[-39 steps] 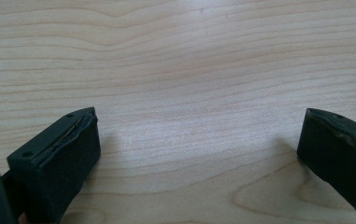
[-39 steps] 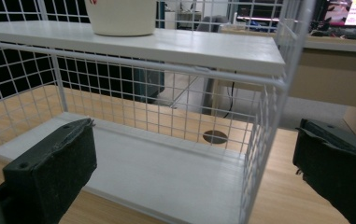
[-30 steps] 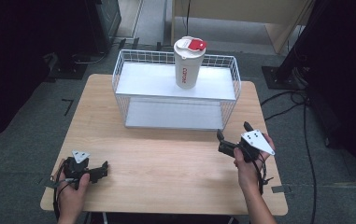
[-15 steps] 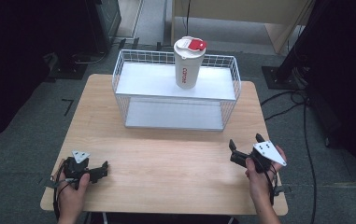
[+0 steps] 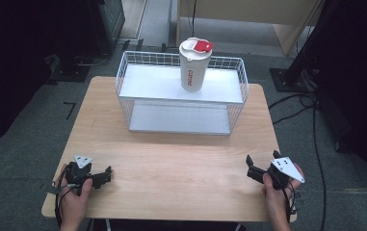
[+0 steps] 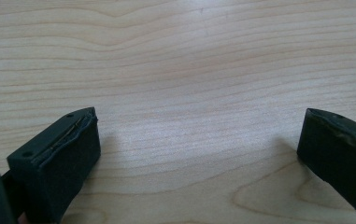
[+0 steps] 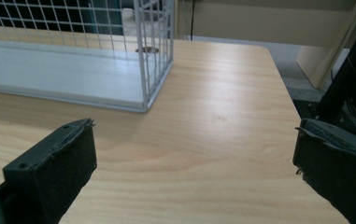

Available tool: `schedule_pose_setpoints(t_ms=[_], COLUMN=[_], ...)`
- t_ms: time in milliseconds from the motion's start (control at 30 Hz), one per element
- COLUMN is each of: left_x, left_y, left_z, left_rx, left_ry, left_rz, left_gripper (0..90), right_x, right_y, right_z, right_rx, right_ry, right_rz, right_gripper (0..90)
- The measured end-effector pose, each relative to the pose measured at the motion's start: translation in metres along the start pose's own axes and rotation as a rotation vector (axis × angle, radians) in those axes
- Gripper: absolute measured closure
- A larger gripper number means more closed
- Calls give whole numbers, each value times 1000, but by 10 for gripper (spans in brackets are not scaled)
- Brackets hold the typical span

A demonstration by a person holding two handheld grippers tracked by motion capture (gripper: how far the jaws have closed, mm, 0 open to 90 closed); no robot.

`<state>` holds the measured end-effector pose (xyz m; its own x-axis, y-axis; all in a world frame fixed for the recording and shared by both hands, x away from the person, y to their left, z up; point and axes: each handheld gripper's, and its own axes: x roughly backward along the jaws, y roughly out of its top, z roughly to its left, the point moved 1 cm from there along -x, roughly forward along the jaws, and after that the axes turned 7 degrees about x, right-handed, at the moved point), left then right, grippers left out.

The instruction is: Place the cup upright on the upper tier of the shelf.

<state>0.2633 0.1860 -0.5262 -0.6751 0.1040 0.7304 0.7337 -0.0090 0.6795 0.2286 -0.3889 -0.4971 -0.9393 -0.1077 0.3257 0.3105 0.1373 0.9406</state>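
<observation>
- Resting at the table's [image 5: 171, 168] seven o'clock, left gripper [image 5: 105, 175]: jaws wide apart, holding nothing.
- Right gripper [image 5: 250, 168], five o'clock: jaws wide apart, empty, well short of the wire rack [image 5: 137, 103].

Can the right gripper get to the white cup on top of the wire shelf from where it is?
Probably yes. The cup stands upright on the wire shelf's open top tier. The right gripper is open at the table's near edge, with bare wood ahead; it would need to lift over the rim.

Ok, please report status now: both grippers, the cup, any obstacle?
Left gripper open, empty, low over table. Right gripper open, empty. Cup upright on wire rack top shelf. Path between clear.
</observation>
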Motion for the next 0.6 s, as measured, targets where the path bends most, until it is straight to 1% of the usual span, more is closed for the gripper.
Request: schedule_pose_setpoints(t_ms=[67, 200, 333, 400, 433, 533, 600], left_x=[0, 0, 0, 0, 0, 0, 0], left_y=[0, 0, 0, 0, 0, 0, 0], left_z=[0, 0, 0, 0, 0, 0, 0], left_rx=[0, 0, 0, 0, 0, 1, 1], left_ry=[0, 0, 0, 0, -1, 0, 0], left_rz=[0, 0, 0, 0, 0, -1, -1], left_gripper=[0, 0, 0, 0, 0, 0, 0], right_x=[2, 8, 14, 16, 18, 22, 25], right_y=[-7, -21, -30, -34, -35, -38, -39], right_z=[-2, -4, -9, -12, -13, -19, -22], right_rx=[2, -7, 10, 22, 22, -19, -39], right_ry=[-8, -2, -19, -31, -29, -19, -4], right_rz=[11, 43, 73, 96, 109, 116, 134], right_gripper=[0, 0, 0, 0, 0, 0, 0])
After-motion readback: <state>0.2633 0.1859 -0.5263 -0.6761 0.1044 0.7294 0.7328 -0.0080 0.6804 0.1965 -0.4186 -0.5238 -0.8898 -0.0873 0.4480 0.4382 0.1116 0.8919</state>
